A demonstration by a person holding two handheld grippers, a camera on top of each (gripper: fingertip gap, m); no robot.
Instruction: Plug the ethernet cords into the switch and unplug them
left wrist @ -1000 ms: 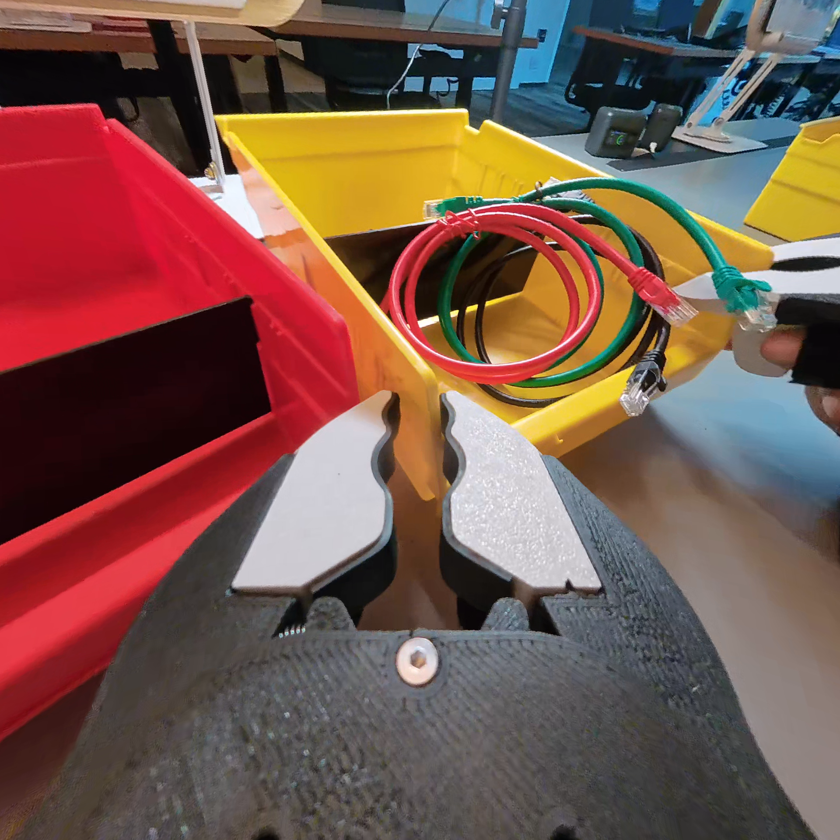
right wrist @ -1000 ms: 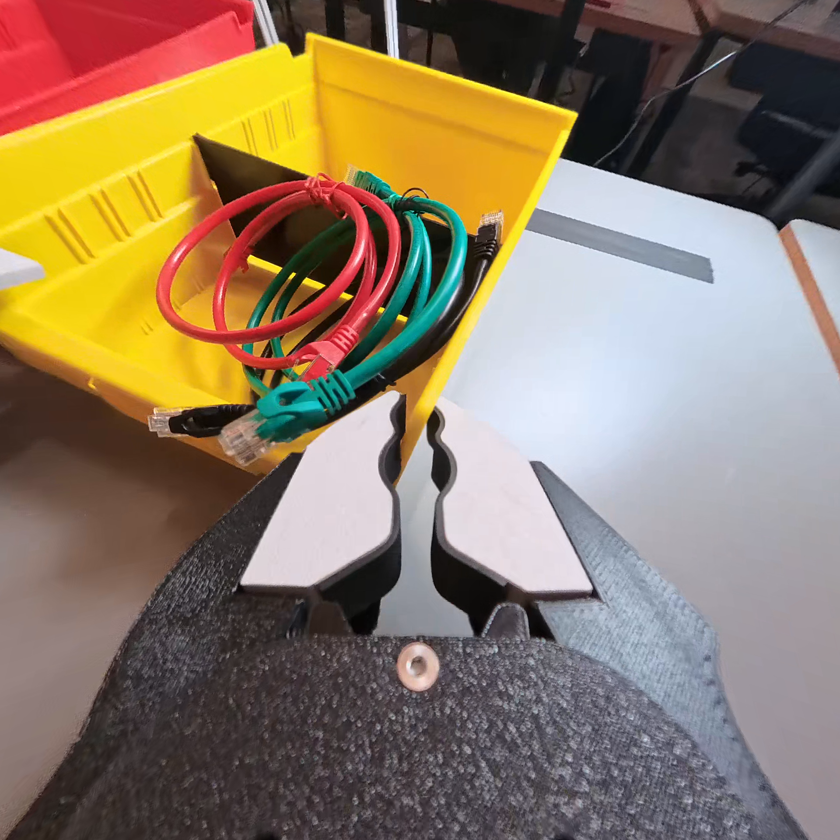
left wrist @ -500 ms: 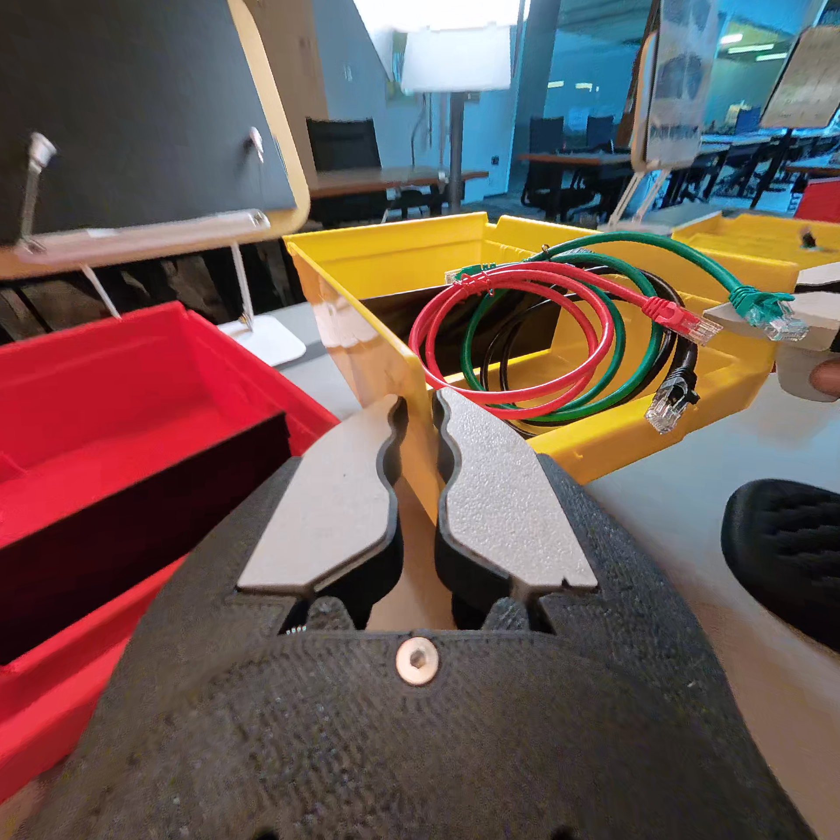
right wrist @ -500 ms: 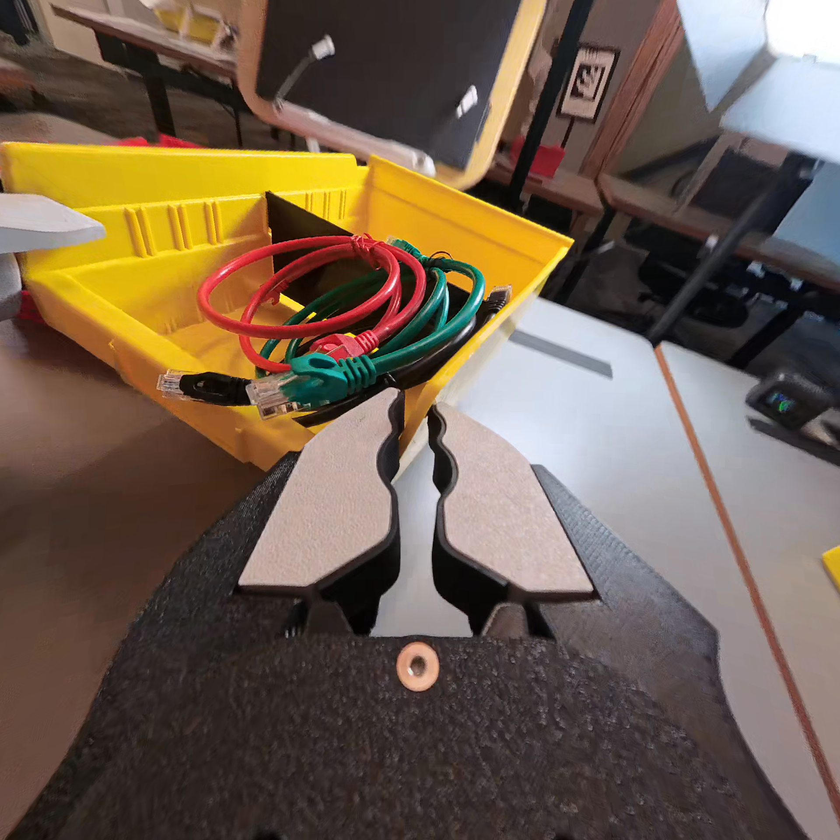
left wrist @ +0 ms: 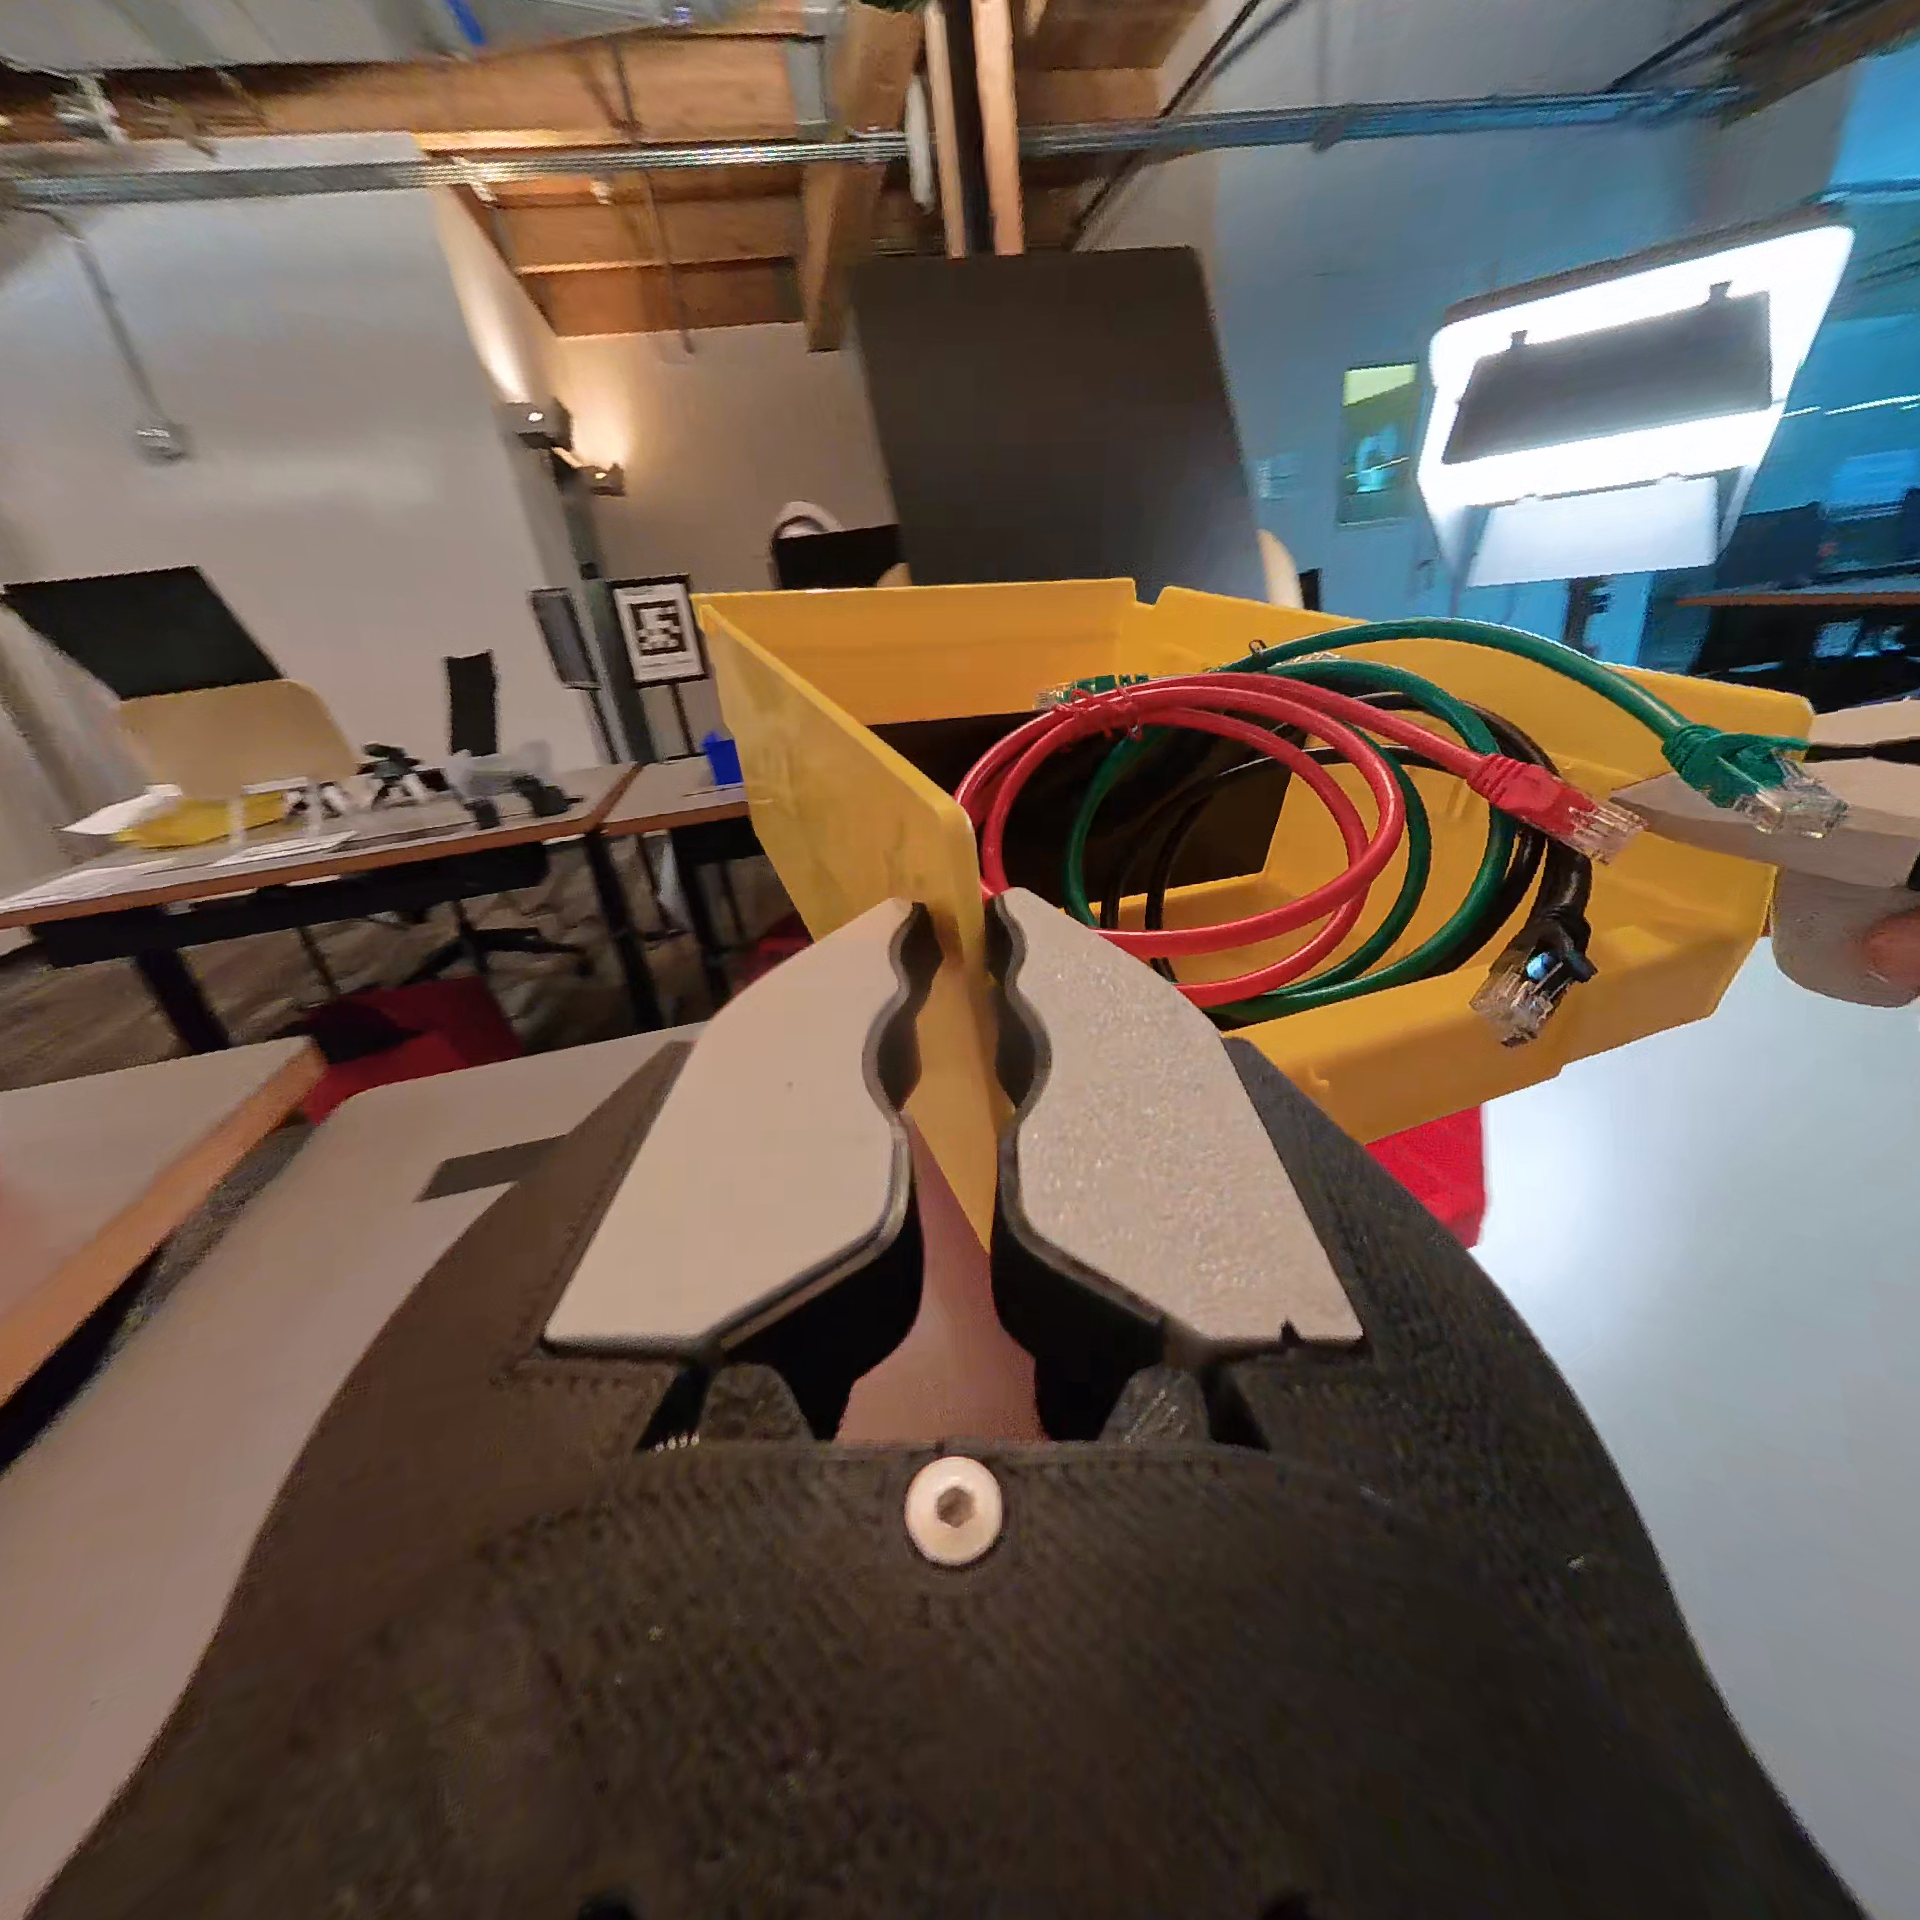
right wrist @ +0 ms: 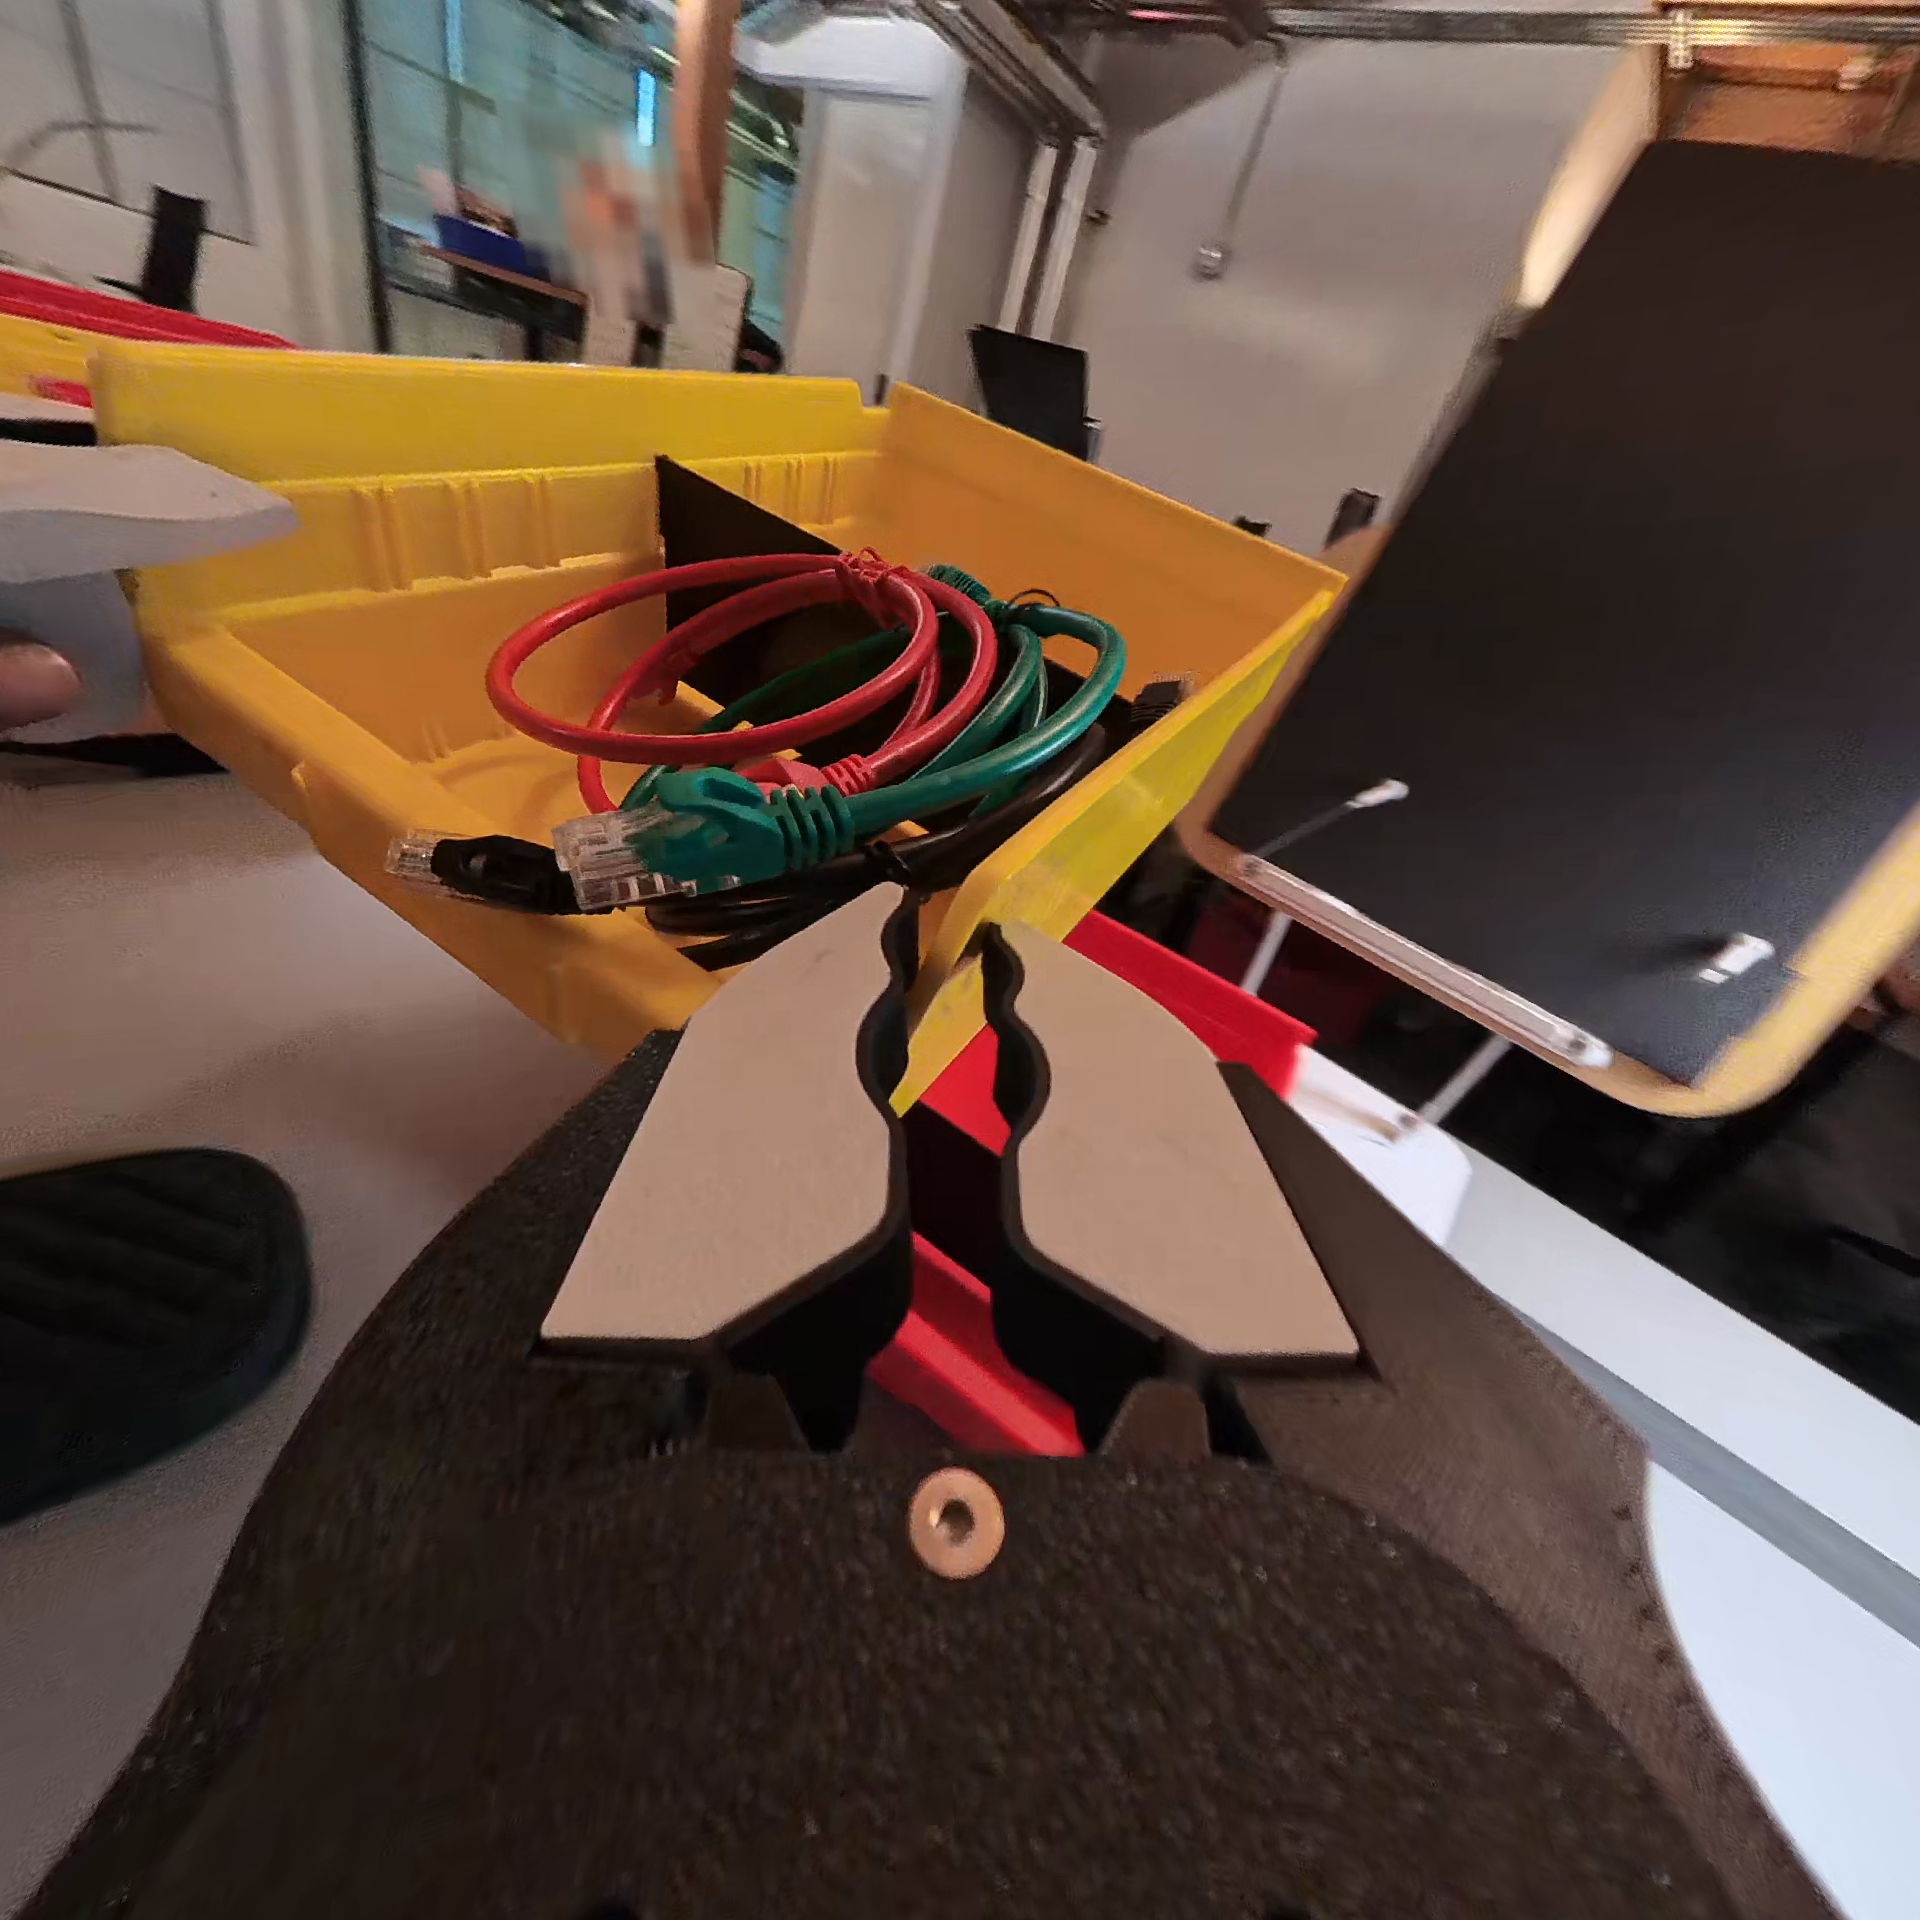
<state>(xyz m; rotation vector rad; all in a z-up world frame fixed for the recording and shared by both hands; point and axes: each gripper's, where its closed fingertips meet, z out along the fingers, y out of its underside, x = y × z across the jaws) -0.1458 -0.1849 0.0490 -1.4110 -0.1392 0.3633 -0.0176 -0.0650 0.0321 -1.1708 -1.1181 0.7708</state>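
Note:
A yellow bin (left wrist: 831,748) holds a coiled red cord (left wrist: 1517,784), green cord (left wrist: 1704,753) and black cord (left wrist: 1538,956); their plugs hang over its low front edge. My left gripper (left wrist: 951,914) is shut on the bin's left side wall. My right gripper (right wrist: 945,920) is shut on the bin's (right wrist: 468,416) right side wall, next to the green plug (right wrist: 727,821), black plug (right wrist: 488,862) and red coil (right wrist: 717,566). The bin is held up off the table. Each view shows the other gripper's fingers (left wrist: 1766,821) (right wrist: 135,509) across the bin. No switch is in view.
A red bin (right wrist: 1174,997) lies below the yellow bin, also showing in the left wrist view (left wrist: 1423,1164). A black panel on a stand (right wrist: 1610,623) is close at the right. The grey table (left wrist: 1662,1351) lies underneath. Other tables with clutter (left wrist: 312,821) stand farther off.
Both grippers, shut on the bin's walls, have risen with the yellow bin. It has come off the table, and the red bin has dropped below it in both views.

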